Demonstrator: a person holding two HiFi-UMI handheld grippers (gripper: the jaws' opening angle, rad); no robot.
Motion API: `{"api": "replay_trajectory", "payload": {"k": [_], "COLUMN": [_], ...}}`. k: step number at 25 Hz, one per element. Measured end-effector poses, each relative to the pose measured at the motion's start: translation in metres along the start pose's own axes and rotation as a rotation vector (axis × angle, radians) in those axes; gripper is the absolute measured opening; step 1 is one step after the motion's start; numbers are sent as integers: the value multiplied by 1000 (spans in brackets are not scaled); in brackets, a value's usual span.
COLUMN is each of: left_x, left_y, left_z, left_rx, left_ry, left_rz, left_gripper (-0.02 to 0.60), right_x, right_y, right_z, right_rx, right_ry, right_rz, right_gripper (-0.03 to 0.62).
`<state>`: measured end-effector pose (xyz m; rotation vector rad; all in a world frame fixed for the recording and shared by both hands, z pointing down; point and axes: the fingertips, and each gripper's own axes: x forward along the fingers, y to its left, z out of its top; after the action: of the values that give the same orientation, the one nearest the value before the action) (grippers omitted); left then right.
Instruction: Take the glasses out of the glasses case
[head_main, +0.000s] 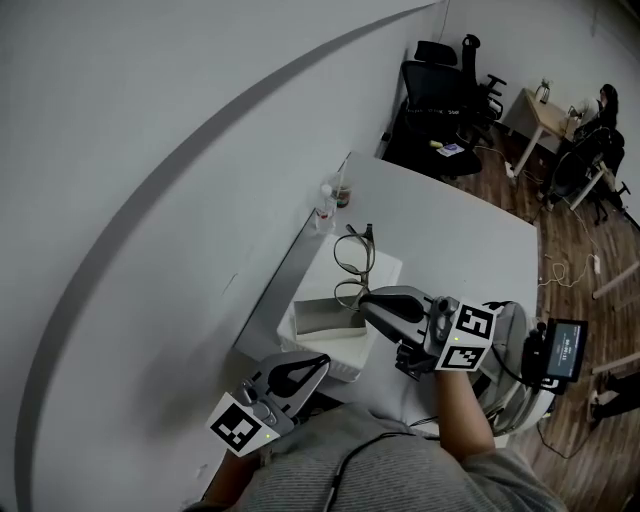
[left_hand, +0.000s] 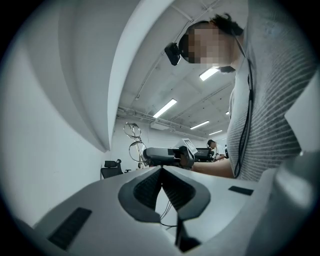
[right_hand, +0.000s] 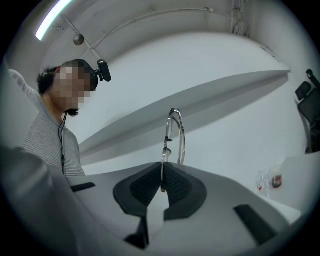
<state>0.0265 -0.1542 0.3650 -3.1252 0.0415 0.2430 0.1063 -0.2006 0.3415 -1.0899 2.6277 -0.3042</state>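
Metal-framed glasses (head_main: 354, 262) pinched in right gripper (head_main: 367, 301), seemingly above case (head_main: 325, 318).

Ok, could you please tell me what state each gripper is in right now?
Left gripper: closed, nothing between its jaws.
Right gripper: closed, holding the glasses by the frame.

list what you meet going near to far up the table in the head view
left hand-held gripper → glasses case → glasses → small bottles → black office chairs
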Motion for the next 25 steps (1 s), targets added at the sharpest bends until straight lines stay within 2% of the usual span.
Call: {"api": "replay_trajectory", "payload": {"k": [4,12,18,25], "left_x": [0,6,8,12], "left_y": [5,9,16,14], "left_z": [6,19,26,26], "left_rx": [4,5,-5,-8], "left_ry": [-8,-22,-32,-29], "left_rz": [3,-1,24,19], "left_gripper": [12,12,12,12], "right_x": [-9,-14,-15,-11], "right_y": [1,16,25,30], "right_z": [3,7,1,-4], "right_rx": [-3,-53,-41,-36], "right_ry": [-27,-29,-40,-28], "right_rz": [-23,-15,-7,6], "right_gripper": [18,18,18,18]}}
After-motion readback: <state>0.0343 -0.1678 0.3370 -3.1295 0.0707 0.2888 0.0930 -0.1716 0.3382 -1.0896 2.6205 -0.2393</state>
